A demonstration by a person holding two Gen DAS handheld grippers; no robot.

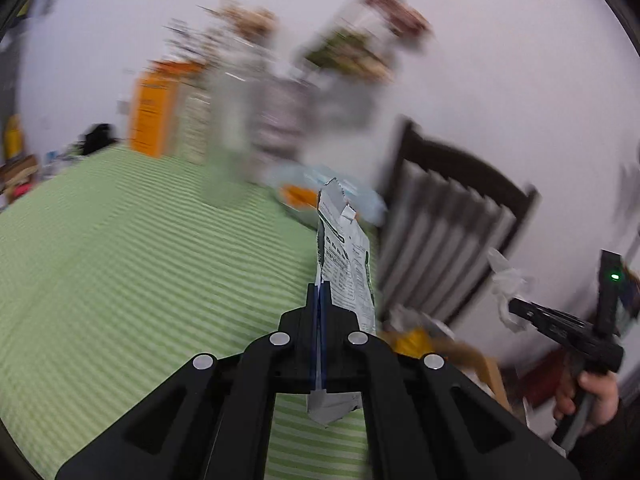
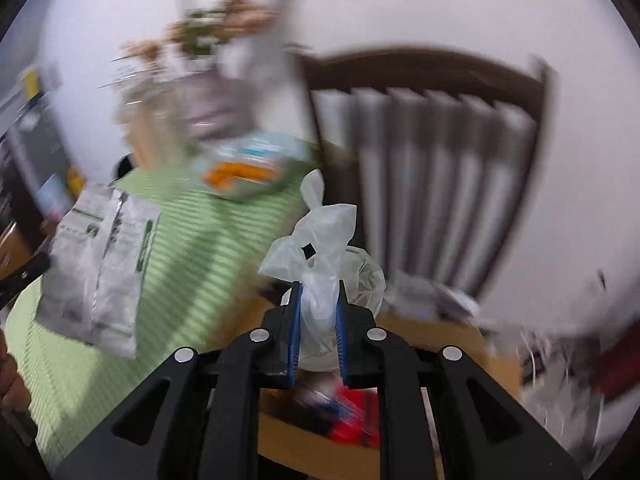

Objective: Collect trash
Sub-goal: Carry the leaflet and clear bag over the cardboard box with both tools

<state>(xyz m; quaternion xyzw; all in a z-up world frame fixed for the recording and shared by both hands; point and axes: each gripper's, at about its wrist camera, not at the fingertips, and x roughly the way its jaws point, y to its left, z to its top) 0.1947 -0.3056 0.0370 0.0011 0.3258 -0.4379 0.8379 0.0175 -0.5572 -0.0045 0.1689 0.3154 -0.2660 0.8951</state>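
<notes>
— What's there, biggest first?
— One green striped table, one dark chair.
— The grippers?
— Two. Left gripper clamped tight on one torn wrapper; right gripper nearly closed, pinching one crumpled plastic bag above the table edge.

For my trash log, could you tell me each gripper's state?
Left gripper: shut on flat grey printed foil wrapper.
Right gripper: shut on crumpled clear plastic bag.

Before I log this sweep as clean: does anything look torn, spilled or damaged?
Yes. The crumpled clear plastic bag pinched in the right gripper has a small hole. The grey printed foil wrapper in the left gripper is torn open on top. No spill shows.
</notes>
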